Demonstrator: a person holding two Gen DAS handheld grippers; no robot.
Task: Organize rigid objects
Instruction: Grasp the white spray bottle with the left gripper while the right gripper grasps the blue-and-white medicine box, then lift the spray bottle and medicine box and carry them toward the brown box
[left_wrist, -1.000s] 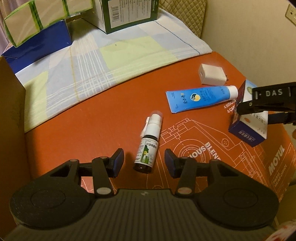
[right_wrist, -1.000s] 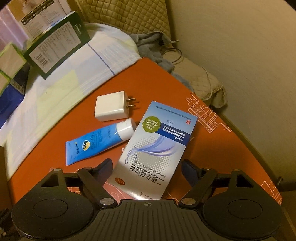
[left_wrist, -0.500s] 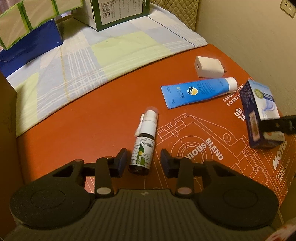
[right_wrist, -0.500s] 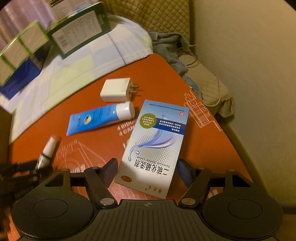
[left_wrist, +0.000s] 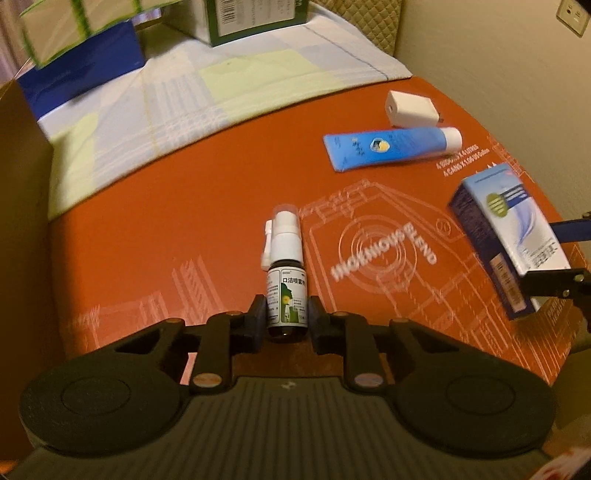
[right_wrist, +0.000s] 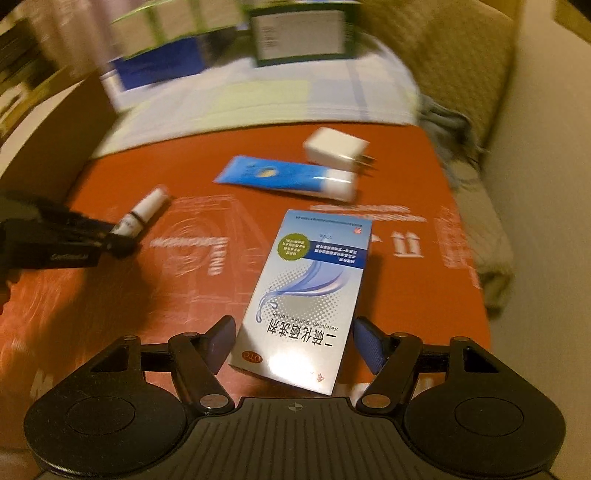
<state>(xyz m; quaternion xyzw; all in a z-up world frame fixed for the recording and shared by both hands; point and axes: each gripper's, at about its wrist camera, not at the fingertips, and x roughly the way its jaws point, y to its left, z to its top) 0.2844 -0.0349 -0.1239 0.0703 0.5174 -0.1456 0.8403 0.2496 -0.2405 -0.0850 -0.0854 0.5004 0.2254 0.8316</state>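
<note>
Brown spray bottle (left_wrist: 287, 295) is clamped at its base by the left gripper (left_wrist: 287, 314) for lifting; the right gripper (right_wrist: 293, 341) fingers, just closing, straddle the medicine box (right_wrist: 306, 295), right pad still apart

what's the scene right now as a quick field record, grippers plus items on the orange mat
left gripper: shut on spray bottle, which lies flat on the mat
right gripper: jaws just closed further, straddling the medicine box; pads look slightly clear of its sides
blue tube: lying flat, white cap toward the wall
white charger: just behind the tube
orange mat: printed surface under all four items
</note>
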